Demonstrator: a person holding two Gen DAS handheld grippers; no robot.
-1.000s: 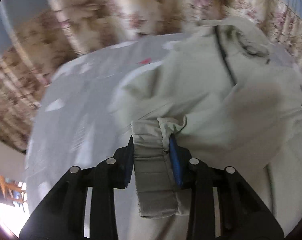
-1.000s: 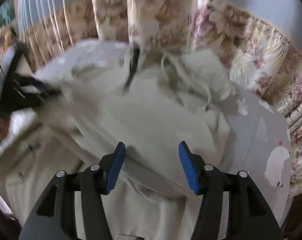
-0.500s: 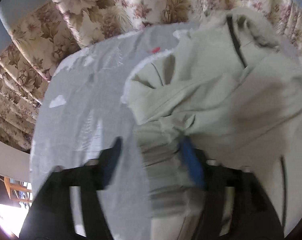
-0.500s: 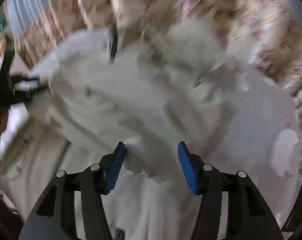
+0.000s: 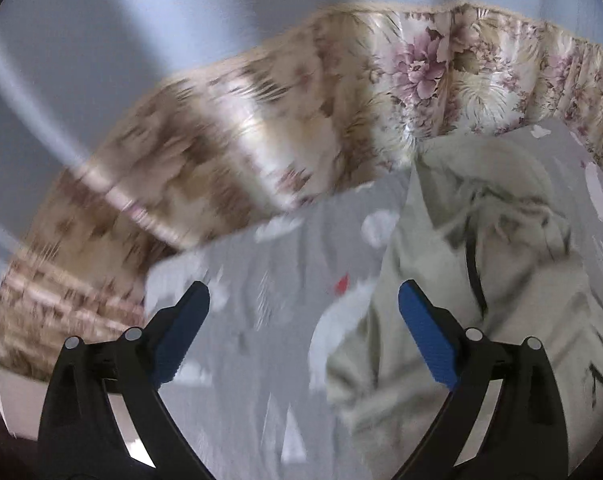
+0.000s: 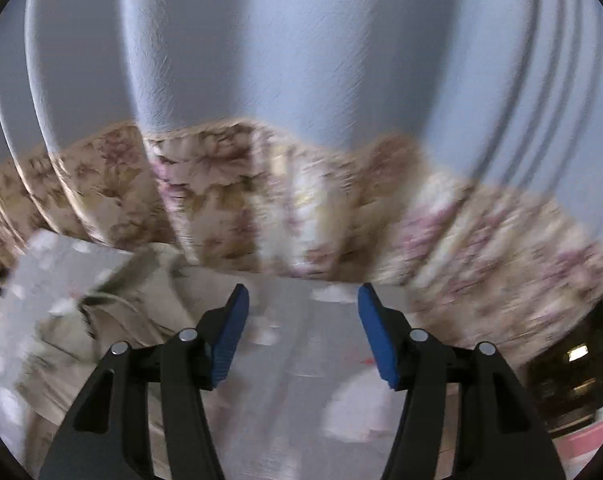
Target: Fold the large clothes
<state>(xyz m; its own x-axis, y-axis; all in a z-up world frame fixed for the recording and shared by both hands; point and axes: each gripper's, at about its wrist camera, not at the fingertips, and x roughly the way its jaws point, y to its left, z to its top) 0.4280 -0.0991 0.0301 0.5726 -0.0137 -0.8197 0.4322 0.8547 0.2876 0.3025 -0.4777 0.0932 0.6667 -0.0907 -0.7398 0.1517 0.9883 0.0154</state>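
Left wrist view: left claw wide, empty; pale jacket bunched on grey surface, right of claw. Right claw wide, empty. Risk: loose folds slumped open, unheld.

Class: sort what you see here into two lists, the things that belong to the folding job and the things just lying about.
Belongs to the job:
jacket
left gripper, jaws open
right gripper, jaws open
grey sheet

Just lying about:
floral curtain
blue curtain

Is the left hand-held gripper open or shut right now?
Open. The left hand-held gripper has its blue pads spread wide with only grey bedsheet between them; the pale jacket lies beside it, ungripped.
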